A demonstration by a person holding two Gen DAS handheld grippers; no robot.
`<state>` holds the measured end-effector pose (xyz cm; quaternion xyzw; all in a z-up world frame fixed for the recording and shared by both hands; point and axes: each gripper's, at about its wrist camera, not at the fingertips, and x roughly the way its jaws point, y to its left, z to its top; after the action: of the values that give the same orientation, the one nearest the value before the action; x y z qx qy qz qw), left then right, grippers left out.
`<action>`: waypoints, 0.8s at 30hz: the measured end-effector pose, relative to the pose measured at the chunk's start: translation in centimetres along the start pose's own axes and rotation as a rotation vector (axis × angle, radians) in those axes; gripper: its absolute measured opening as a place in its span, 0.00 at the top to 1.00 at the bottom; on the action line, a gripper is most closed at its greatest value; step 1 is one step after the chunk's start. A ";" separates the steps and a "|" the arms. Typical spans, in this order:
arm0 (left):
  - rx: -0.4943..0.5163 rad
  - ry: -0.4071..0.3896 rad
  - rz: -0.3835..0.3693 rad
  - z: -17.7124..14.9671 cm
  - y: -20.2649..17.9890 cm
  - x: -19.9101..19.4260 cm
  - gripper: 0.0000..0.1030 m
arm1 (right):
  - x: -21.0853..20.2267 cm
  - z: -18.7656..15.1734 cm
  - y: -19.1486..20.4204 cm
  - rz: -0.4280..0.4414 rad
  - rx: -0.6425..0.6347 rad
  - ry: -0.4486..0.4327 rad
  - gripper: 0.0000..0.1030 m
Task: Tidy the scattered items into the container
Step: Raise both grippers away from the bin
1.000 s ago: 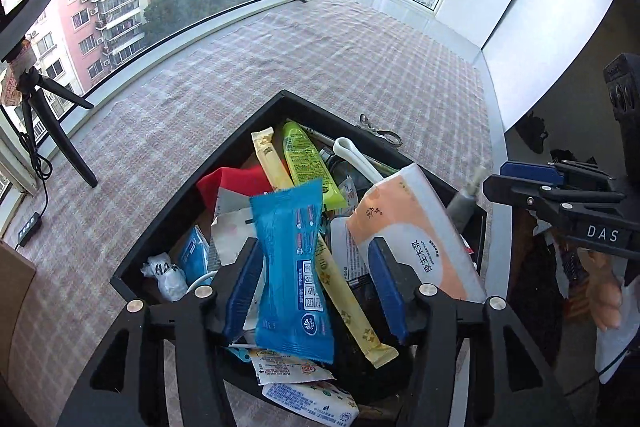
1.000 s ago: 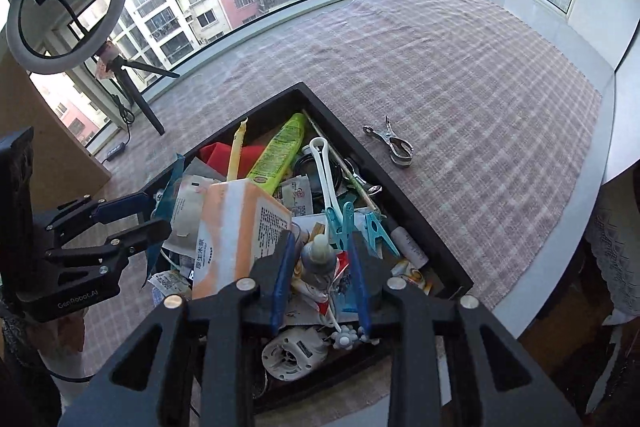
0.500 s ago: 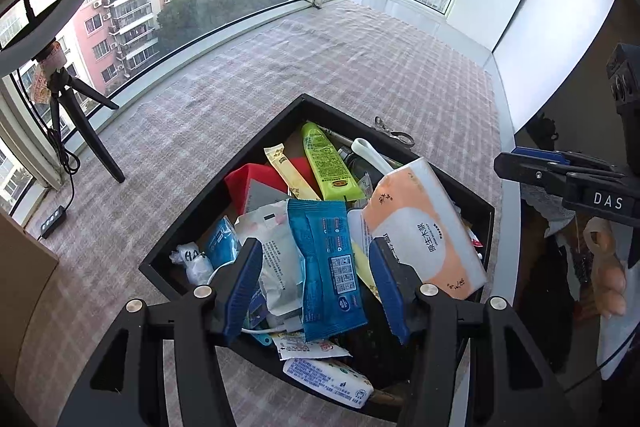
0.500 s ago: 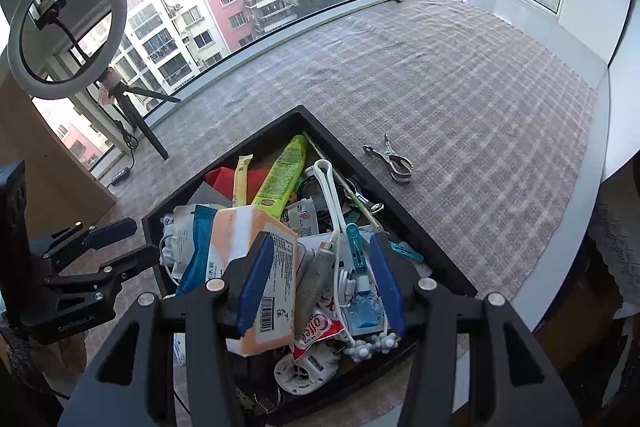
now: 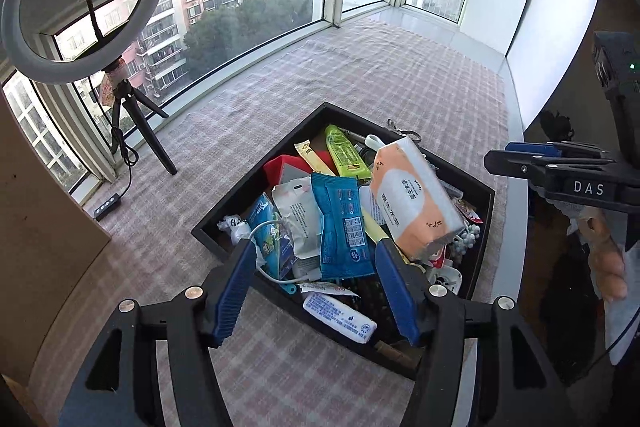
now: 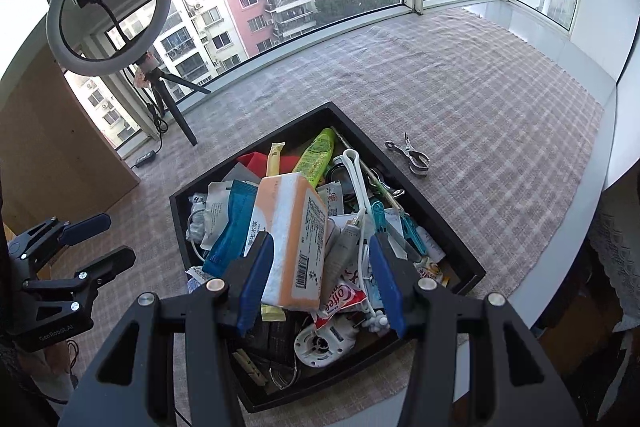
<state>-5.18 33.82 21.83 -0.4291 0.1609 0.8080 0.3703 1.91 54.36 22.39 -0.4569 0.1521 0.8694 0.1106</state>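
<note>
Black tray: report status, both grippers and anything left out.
Left gripper opening, nothing between pads. Right gripper open, empty. Black tray heaped full. Metal clip on the cloth outside it.

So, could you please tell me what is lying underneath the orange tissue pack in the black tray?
The orange tissue pack rests atop the pile in the black tray. A blue wrapper and a grey tube poke out beside it; whatever lies directly beneath is covered.
</note>
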 end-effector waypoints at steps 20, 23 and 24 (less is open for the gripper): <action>-0.176 -0.082 0.142 -9.8 4.1 -8.7 0.24 | -5.5 -5.7 6.9 0.046 -0.114 -0.055 0.52; -0.211 -0.086 0.167 -11.1 5.0 -9.5 0.24 | -5.7 -6.0 7.6 0.066 -0.115 -0.055 0.52; -0.219 -0.089 0.182 -11.5 5.2 -9.7 0.24 | -5.7 -6.1 7.7 0.074 -0.113 -0.053 0.52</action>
<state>1.08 19.20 22.78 -0.4143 0.0932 0.8692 0.2533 7.22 44.66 25.13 -0.4334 0.1166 0.8919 0.0565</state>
